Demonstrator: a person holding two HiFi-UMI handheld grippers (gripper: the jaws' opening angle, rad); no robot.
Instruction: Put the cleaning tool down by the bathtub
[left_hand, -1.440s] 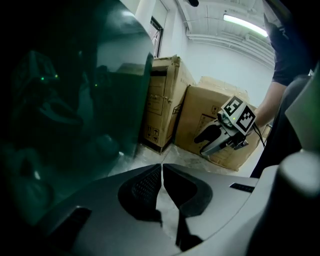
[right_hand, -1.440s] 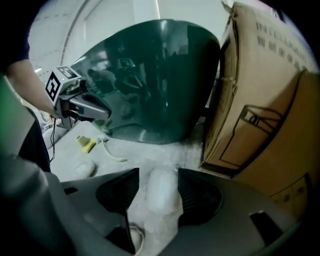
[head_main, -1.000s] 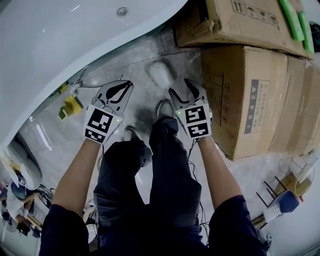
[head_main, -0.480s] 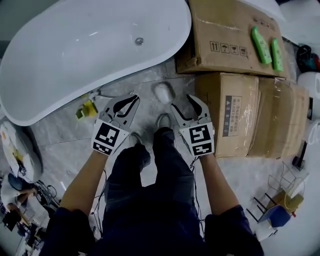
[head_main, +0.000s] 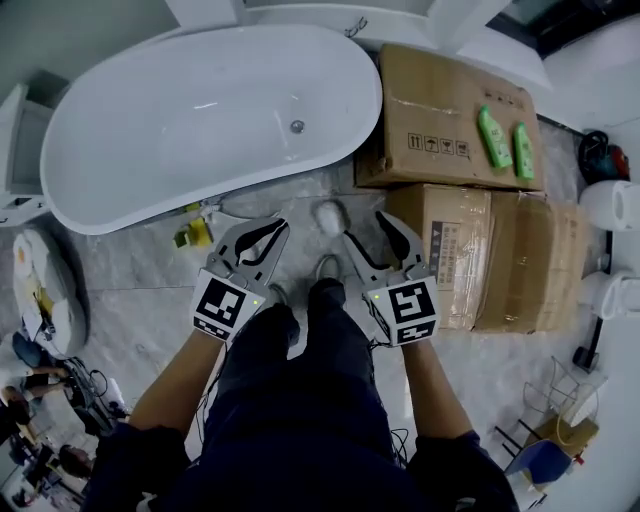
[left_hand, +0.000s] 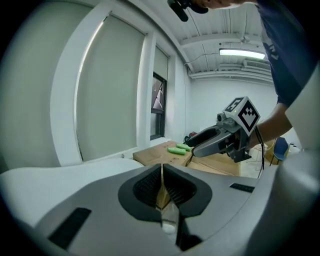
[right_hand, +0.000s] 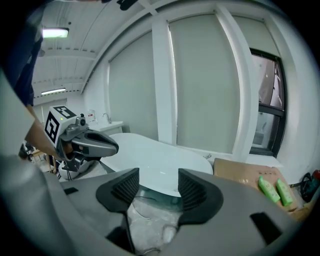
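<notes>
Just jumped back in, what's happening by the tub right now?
A person stands beside the white bathtub holding both grippers out over the floor. The left gripper is shut on nothing, the right gripper is open and empty. A whitish object, probably the cleaning tool, lies on the floor by the tub.

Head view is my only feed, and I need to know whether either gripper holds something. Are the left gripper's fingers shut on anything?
Observer: No. The left gripper view shows the left gripper with its fingers pressed together and nothing between them.
Operator: And the right one?
Observer: The right gripper has its fingers apart and empty. Through the gap you see the grey floor and the white bathtub.
Operator: What is behind the cardboard cartons?
Observer: A dark-framed window in the wall, beyond the two green bottles.
</notes>
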